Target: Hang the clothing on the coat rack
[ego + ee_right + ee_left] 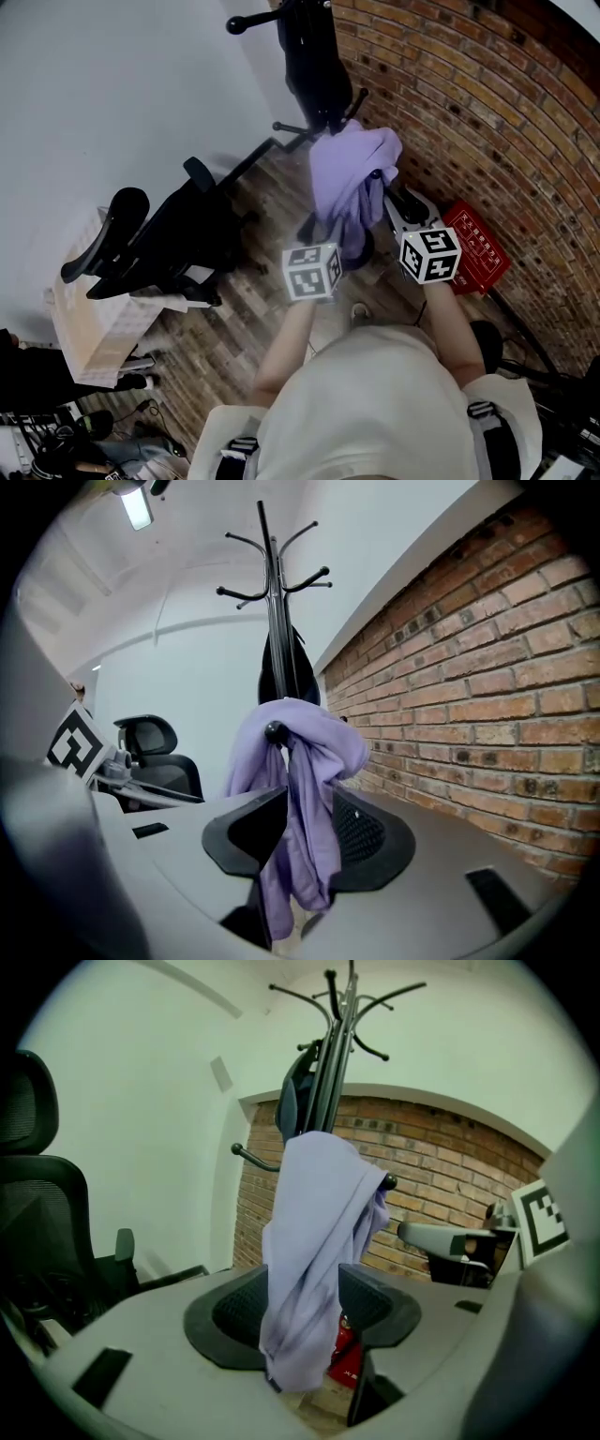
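Left claw point(302, 1309) released, its pads standing clear of the cloth seen between them. Purple garment point(349, 178) draped over a lower hook point(275, 731) of the coat rack point(337, 1049), apparently carried by that hook alone. Right claw point(305, 832) likewise released; hanging judged complete

**Camera layout: one head-mounted view, two gripper-mounted views**

The head view looked steeply down from above the person onto the wood-plank floor point(272, 197). The left gripper view looked out low along the left gripper point(302, 1312), close to the lilac cloth garment point(314, 1241) on the black metal coat rack point(339, 1044), with the red-brick wall point(441, 1157) behind. The right gripper view looked along the right gripper point(305, 832) from alongside, equally near, with the wall at its right. All three views shared the garment, rack and wall.
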Demonstrator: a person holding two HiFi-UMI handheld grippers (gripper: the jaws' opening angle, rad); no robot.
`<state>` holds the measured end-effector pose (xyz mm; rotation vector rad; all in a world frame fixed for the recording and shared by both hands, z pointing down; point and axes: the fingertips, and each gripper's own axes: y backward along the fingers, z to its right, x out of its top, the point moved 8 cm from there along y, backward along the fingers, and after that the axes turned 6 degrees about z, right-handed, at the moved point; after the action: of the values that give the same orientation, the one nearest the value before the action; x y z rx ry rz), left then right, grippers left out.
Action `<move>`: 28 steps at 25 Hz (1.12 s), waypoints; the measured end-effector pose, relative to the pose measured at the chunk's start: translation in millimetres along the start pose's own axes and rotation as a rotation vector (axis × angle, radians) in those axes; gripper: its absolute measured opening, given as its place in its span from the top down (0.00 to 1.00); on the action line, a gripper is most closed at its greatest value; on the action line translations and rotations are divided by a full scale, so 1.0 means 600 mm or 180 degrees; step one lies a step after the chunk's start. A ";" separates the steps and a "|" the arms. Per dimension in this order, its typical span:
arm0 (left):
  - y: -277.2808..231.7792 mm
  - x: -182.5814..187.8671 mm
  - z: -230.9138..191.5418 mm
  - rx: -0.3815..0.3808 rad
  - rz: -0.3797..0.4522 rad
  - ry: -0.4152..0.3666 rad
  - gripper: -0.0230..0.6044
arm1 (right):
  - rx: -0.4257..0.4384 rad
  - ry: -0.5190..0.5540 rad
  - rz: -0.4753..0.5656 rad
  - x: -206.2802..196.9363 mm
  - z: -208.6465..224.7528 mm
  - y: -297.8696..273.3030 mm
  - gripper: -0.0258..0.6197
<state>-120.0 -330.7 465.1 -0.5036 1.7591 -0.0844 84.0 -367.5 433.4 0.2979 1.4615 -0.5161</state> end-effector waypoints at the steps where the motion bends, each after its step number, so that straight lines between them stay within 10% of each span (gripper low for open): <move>1: 0.011 0.000 -0.001 0.0008 0.0013 0.0012 0.62 | -0.0006 0.0001 0.0004 0.000 -0.006 0.009 0.77; 28: 0.337 -0.064 0.027 0.0034 0.0335 -0.0042 0.91 | 0.0077 0.0308 0.0169 -0.013 -0.230 0.279 0.93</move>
<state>-156.5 -130.4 431.1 -0.4022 1.7680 -0.0164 49.0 -154.7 407.8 0.3843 1.5377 -0.4825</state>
